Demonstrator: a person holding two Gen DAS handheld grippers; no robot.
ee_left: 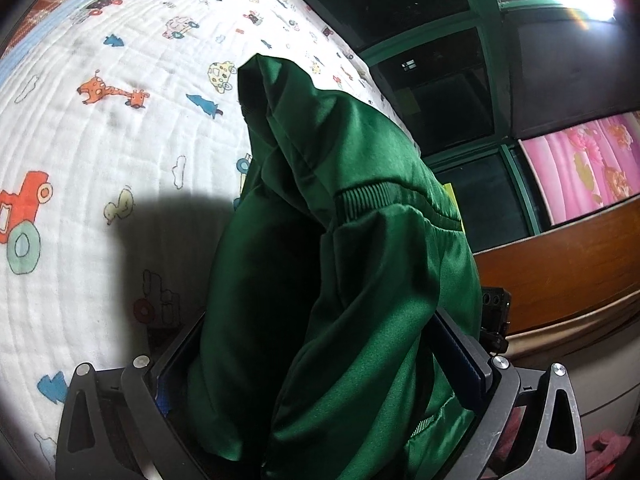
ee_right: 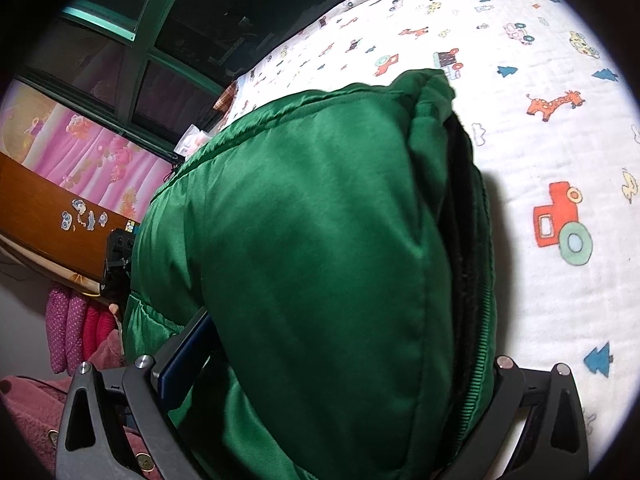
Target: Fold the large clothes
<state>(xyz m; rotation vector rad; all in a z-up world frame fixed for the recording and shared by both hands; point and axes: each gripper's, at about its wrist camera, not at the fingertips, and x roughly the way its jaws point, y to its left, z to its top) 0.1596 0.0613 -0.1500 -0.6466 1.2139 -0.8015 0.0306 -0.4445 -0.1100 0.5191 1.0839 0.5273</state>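
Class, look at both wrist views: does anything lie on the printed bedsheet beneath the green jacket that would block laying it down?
Nothing visible does. Both the left gripper and right gripper grip the green jacket above bare printed bedsheet; the jacket hides the patch directly beneath.

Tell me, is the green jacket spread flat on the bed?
No. The green jacket is bunched and lifted, gripped in both tools, above the cartoon blanket.
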